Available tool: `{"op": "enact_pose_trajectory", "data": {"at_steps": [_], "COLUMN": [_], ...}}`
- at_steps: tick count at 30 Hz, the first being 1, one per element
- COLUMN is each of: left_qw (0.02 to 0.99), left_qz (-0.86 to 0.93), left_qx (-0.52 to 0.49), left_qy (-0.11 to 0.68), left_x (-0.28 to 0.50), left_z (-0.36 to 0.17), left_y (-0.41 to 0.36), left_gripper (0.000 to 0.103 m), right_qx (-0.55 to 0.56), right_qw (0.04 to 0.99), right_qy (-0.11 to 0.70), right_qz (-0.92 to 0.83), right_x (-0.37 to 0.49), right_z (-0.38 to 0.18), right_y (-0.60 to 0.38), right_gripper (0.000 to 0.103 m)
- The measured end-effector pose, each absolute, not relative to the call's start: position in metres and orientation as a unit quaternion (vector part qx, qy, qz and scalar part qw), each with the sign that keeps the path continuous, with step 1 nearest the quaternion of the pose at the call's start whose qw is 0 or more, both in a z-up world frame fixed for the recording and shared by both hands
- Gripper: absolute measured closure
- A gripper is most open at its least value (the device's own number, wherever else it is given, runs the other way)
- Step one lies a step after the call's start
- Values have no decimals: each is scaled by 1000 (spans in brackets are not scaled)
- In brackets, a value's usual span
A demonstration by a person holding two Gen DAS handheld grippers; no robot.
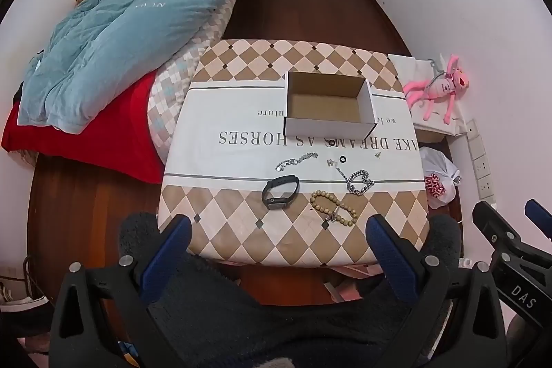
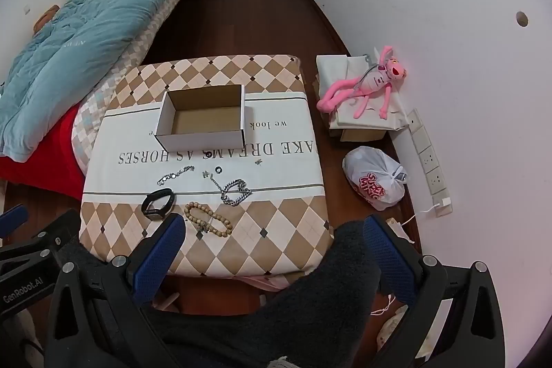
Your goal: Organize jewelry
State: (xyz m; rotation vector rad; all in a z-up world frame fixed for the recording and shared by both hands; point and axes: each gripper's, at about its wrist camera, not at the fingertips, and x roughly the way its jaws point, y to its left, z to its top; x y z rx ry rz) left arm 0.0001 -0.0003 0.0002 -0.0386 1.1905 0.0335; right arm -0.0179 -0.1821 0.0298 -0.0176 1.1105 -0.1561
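Note:
An open, empty cardboard box [image 1: 327, 106] [image 2: 203, 118] stands on a small table covered by a checkered cloth [image 1: 241, 230] [image 2: 276, 230]. In front of it lie a black wristband [image 1: 280, 191] [image 2: 158, 203], a wooden bead bracelet [image 1: 333, 208] [image 2: 208, 218], a heavy silver chain [image 1: 360, 182] [image 2: 236, 192], a thin silver bracelet [image 1: 296, 161] [image 2: 176, 175], a small black ring [image 1: 343, 159] [image 2: 218, 169] and tiny pieces. My left gripper [image 1: 277, 244] and right gripper [image 2: 272, 244] are both open and empty, held before the table's near edge.
A bed with a blue duvet [image 1: 120, 33] [image 2: 76, 40] and red sheet stands left of the table. A pink plush toy [image 1: 438, 88] [image 2: 365, 85] on a box and a white plastic bag [image 1: 438, 181] [image 2: 376, 178] sit right, by the wall.

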Motion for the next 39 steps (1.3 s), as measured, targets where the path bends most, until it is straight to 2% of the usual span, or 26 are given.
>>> {"op": "enact_pose_trajectory", "data": {"at_steps": [39], "left_qw": [837], "left_qz": [8], "left_qx": [-12], "left_qy": [548], "left_x": [3], "left_z": [11], "left_y": [-1], "left_gripper": [0], "right_qx": [-7], "right_qw": [848], "right_qy": [525], "right_qz": [-74], "right_x": [-15], "right_z": [30], "right_y": [-181], "right_gripper": [0]}}
